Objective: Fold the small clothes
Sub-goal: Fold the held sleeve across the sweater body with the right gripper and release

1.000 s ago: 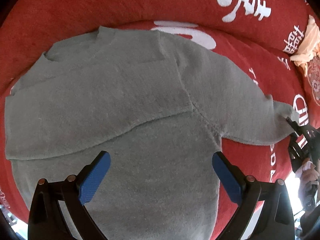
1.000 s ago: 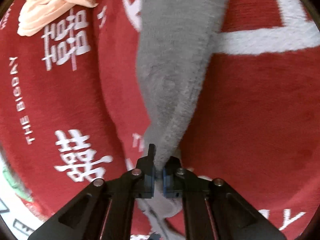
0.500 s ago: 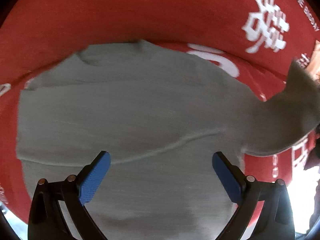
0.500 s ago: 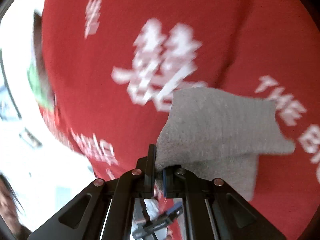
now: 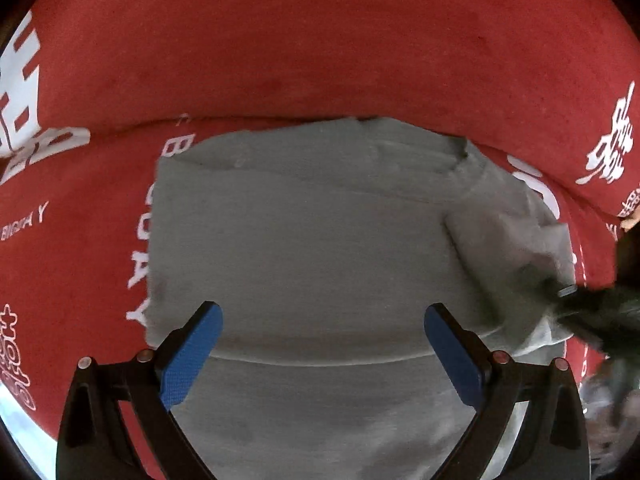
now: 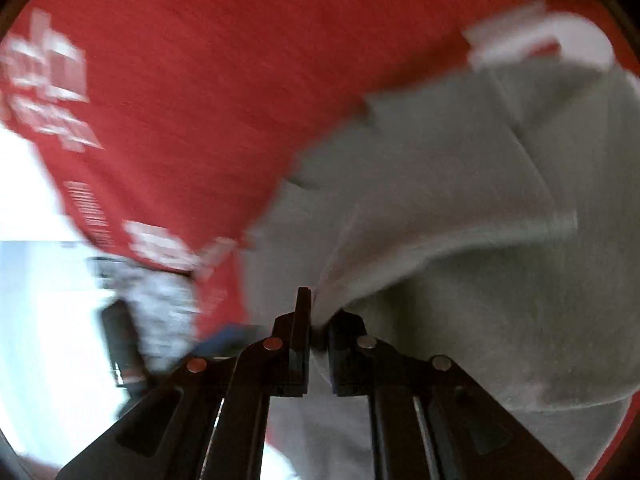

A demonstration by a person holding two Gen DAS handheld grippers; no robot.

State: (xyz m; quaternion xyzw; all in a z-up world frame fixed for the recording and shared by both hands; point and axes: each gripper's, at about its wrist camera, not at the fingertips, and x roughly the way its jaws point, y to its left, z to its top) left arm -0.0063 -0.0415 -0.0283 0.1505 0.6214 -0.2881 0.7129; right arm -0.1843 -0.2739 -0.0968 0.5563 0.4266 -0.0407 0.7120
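Grey sweater (image 5: 312, 248) lies flat on red blanket (image 5: 320, 48). Left gripper (image 5: 320, 356) wide open, empty, over its near part. Right gripper (image 6: 318, 336) pinches sleeve (image 6: 420, 216), jaws just easing apart, sleeve folded over body.

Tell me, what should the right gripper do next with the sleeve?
Probably let go. The right gripper has carried the sleeve over the sweater, its jaws have just begun opening with cloth between them, and the left gripper hangs open.
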